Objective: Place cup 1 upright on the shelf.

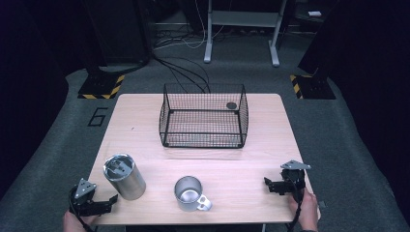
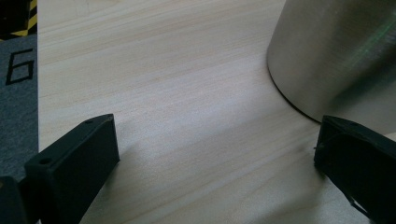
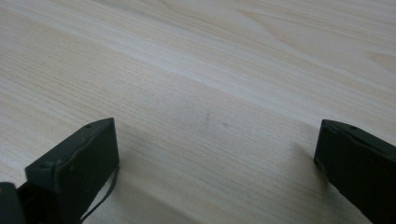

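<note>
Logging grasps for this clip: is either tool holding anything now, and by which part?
Nothing is held. Left tool and right tool are open over bare table.

Wire basket (image 1: 203, 116) sits at the tabletop (image 1: 261, 159) far edge, centred. Tumbler (image 1: 124, 176) stands near the front left corner; mug (image 1: 189, 193) at front-edge middle, right of it. Left claw (image 1: 112, 200) just beside the tumbler, right claw (image 1: 267, 184) near the front right corner.
</note>
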A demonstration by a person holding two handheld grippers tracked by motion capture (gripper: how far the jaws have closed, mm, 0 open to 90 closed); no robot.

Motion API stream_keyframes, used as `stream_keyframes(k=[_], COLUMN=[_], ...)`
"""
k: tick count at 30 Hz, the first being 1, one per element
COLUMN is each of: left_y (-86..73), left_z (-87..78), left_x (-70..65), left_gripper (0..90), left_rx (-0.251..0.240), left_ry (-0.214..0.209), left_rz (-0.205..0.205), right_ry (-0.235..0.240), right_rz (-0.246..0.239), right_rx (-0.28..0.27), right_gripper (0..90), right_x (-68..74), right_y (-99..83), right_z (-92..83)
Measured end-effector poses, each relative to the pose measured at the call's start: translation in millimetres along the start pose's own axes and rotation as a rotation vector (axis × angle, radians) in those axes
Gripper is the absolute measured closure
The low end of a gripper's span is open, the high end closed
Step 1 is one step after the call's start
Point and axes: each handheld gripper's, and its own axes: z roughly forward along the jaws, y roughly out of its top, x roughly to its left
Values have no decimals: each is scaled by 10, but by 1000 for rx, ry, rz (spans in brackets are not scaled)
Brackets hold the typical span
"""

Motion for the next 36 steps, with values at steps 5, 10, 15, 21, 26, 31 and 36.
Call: stream_keyframes(k=[5, 10, 15, 21, 26, 31, 36], left_y=[-9, -3, 0, 22, 56, 119, 217], left_z=[7, 7, -6, -37, -156, -259, -361], left_x=[-9, -3, -1, -6, -44, -141, -238], left_gripper=[0, 0, 0, 0, 0, 0, 0], left_rx=[-14, -9, 3, 3, -36, -63, -96], left_ry=[9, 15, 1, -49, -99, -139, -166], left_rz=[-7, -13, -1, 21, 9, 30, 51], right_ry=[1, 1, 3, 3, 3, 2, 2], right_rz=[0, 0, -11, -10, -9, -9, -9], right_rx=[2, 2, 7, 5, 3, 4, 2], right_gripper=[0, 0, 0, 0, 0, 0, 0], right_x=[-1, -1, -9, -8, -6, -7, -8], right_y=[2, 3, 2, 2, 2, 3, 3], right_z=[0, 0, -2, -2, -1, -1, -1])
